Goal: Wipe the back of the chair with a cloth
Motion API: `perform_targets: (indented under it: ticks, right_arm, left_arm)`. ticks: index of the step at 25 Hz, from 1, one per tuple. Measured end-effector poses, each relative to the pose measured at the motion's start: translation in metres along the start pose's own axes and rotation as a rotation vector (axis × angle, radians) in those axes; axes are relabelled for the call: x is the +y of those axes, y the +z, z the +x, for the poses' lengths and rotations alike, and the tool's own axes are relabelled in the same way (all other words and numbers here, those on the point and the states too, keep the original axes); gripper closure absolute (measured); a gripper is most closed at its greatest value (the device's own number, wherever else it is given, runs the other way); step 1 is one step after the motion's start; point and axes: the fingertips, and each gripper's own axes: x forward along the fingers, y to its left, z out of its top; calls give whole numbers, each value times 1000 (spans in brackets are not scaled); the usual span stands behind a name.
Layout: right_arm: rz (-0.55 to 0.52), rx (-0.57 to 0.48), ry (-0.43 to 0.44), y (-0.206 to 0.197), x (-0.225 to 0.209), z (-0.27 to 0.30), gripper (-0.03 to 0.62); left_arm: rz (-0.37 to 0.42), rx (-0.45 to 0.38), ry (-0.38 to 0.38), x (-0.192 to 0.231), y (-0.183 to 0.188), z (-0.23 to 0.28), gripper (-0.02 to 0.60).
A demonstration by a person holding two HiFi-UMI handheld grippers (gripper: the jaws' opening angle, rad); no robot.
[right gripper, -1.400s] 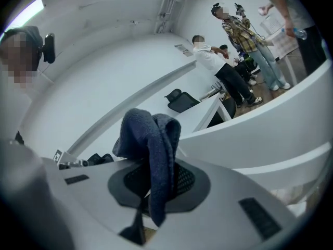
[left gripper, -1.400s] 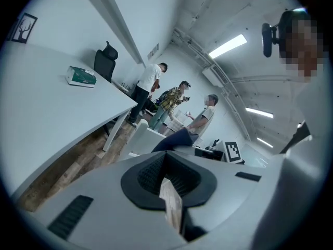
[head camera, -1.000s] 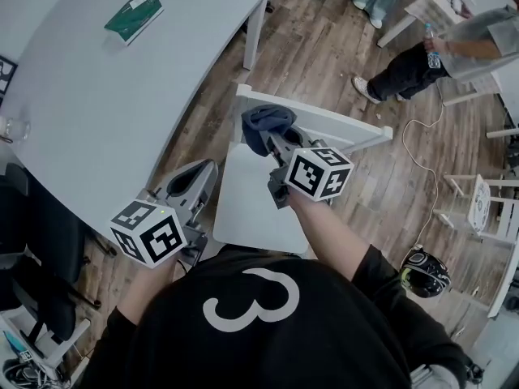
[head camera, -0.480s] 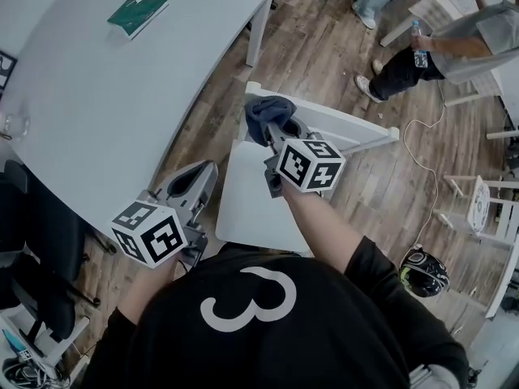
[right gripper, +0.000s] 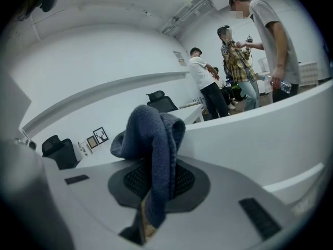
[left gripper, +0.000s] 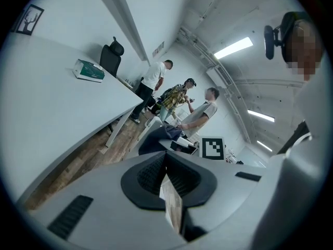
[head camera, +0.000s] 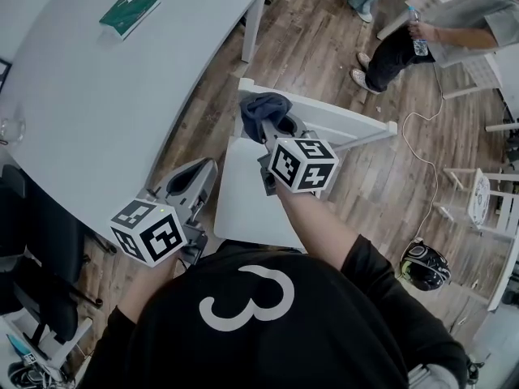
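The right tool [head camera: 274, 128] is clamped on a dark blue cloth [head camera: 261, 108], bunched at the left end of the white chair back [head camera: 349, 124]. The left tool [head camera: 197, 181], jaws together and empty, hangs beside the grey worktop [head camera: 97, 96].

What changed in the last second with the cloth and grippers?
The right gripper, shut on the cloth, pushed it up the chair back toward the top rail's left end. The left gripper stayed low beside the seat, jaws together, empty.
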Motion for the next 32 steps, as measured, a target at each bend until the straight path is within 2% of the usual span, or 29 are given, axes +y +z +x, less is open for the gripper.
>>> perform_targets:
  ticks: [13, 32]
  right_arm:
    - [20, -24, -75, 6, -48, -41, 543]
    - [83, -78, -238, 17, -184, -153, 542]
  left_arm:
    - [40, 46, -51, -35, -9, 31, 568]
    - [92, 106, -96, -123, -51, 80, 568]
